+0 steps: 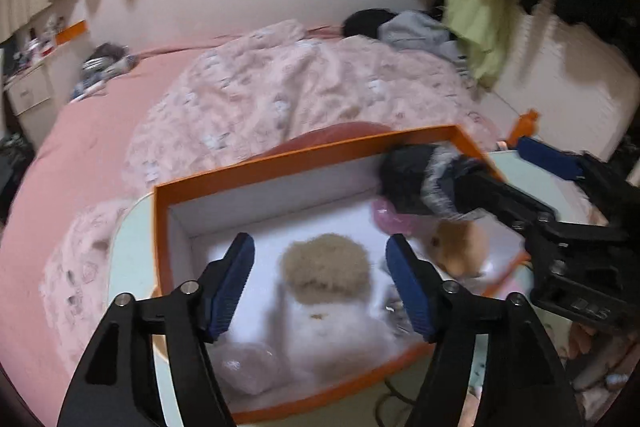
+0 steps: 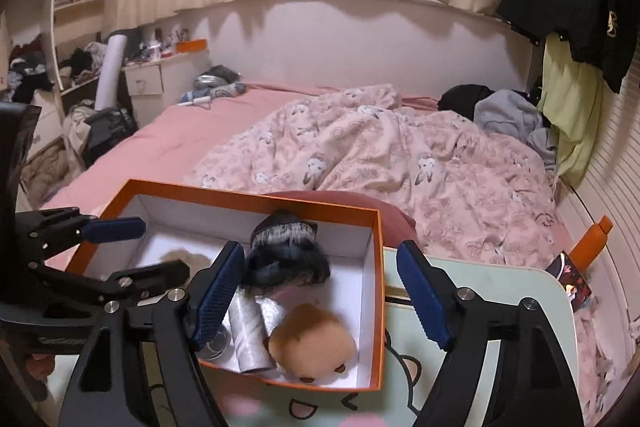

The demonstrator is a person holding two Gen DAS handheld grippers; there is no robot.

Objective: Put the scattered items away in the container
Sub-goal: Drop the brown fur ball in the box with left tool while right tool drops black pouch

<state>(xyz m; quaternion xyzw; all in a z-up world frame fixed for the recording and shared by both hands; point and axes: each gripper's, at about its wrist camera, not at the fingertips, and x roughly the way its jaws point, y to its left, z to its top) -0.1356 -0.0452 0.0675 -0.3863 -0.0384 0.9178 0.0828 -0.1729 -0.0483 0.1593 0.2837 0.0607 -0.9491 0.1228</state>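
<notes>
Hovering: both grippers hang over the orange box (image 2: 378, 267), jaws spread wide, nothing between the pads.
Left gripper (image 1: 320, 283): open and empty; below its gap lies a tan fluffy item (image 1: 326, 263) on the box's white floor, clear of both fingers.
Right gripper (image 2: 320, 291): open and empty; its left finger overlaps the box's near left part, its right finger stands outside the box's right wall, over the pale tabletop (image 2: 480, 283).
Box contents: dark furry item (image 2: 286, 251) just ahead of the right gripper's gap; grey roll (image 2: 250, 335) beside its left finger; brown plush (image 2: 310, 341) lower in the gap, near the front wall.
Edges: box's far wall ends just short of the pink quilt (image 2: 400, 155); right wall runs between the right gripper's fingers.
Open room: bare tabletop to the right of the box; white floor free at the box's far left corner.
</notes>
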